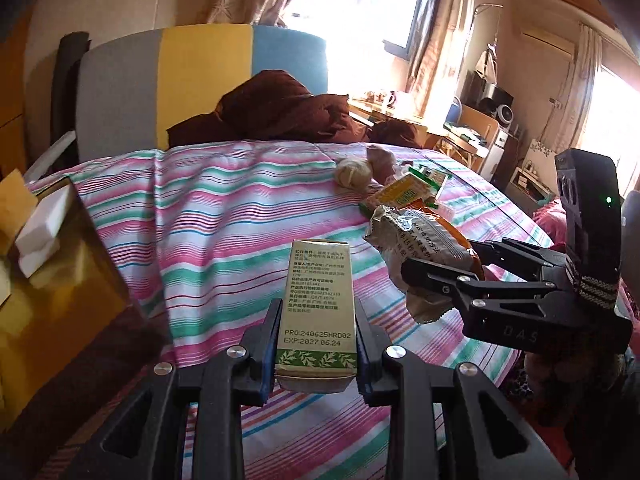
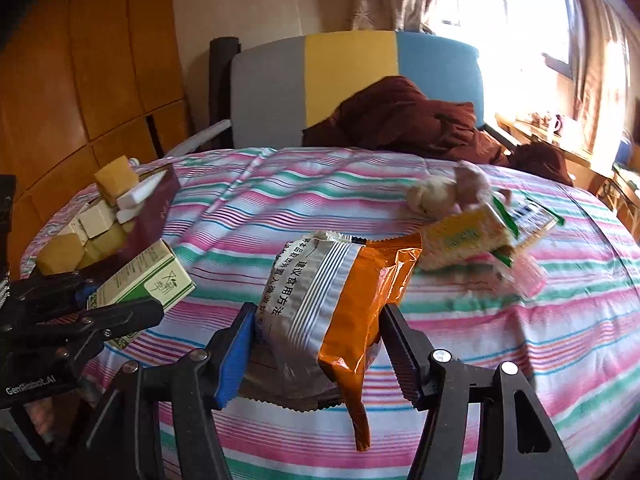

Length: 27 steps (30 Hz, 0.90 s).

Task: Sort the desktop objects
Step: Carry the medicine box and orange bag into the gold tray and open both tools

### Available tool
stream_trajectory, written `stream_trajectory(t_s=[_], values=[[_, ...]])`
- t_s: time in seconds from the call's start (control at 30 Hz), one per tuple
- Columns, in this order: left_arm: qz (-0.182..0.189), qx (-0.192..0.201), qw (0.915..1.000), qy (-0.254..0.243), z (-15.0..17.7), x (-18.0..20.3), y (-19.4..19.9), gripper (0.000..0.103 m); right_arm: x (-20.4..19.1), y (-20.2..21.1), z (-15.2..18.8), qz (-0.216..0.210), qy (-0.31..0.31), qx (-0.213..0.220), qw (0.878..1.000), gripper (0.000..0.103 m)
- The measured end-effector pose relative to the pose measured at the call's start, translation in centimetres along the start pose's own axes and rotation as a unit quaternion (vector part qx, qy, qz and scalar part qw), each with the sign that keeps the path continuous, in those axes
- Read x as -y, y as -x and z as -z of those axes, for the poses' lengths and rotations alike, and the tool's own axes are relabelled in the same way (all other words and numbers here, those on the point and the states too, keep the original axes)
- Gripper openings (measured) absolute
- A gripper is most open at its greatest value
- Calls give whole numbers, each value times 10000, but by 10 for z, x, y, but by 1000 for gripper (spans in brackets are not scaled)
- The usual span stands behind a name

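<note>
My left gripper (image 1: 318,334) is shut on a cream and green carton (image 1: 318,304), held upright above the striped bedspread (image 1: 208,216); the same carton (image 2: 144,280) shows at the left of the right wrist view, in the left gripper (image 2: 116,308). My right gripper (image 2: 316,344) is shut on an orange and silver snack bag (image 2: 332,300), lifted off the bedspread (image 2: 280,192). From the left wrist view that bag (image 1: 416,252) hangs in the right gripper (image 1: 436,272). A dark red box (image 2: 148,216) at the left holds several small cartons and blocks.
A pile of yellow and green snack packs (image 2: 480,236) and a small plush toy (image 2: 448,192) lie at the right. A brown blanket (image 2: 408,120) sits against the grey, yellow and blue headboard (image 2: 348,80). The box's near wall (image 1: 76,264) is at the left.
</note>
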State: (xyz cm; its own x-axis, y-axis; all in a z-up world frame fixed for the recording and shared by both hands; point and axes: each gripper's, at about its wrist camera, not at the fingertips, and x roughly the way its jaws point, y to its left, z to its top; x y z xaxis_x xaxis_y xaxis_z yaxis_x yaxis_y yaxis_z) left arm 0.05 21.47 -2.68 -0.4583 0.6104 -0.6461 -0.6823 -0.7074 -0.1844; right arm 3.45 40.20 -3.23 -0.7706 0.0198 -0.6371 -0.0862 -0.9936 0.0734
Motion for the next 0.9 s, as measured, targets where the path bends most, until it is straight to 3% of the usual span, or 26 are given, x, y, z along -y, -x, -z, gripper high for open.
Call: stream_trajectory(t_s=[0.2,0.43,0.67,0.9], values=[[-597,270,9952,728,-4,-60,43,31,-73,-6,-38,-772,658,311,9944,63],[-1360,205,9780,1566,-2,-143,65,31,-153,-26,-73,-1508,1361,453,9781,63],[-1616,-144,9654,2042,-6,-197,57,31,-213,-71,-91,-1963,2125,19,9572,63],[-1832,-329,9535,2369,-2,-230,49,31,-243,-125,-97,-1835,2612,-546,9461,63]])
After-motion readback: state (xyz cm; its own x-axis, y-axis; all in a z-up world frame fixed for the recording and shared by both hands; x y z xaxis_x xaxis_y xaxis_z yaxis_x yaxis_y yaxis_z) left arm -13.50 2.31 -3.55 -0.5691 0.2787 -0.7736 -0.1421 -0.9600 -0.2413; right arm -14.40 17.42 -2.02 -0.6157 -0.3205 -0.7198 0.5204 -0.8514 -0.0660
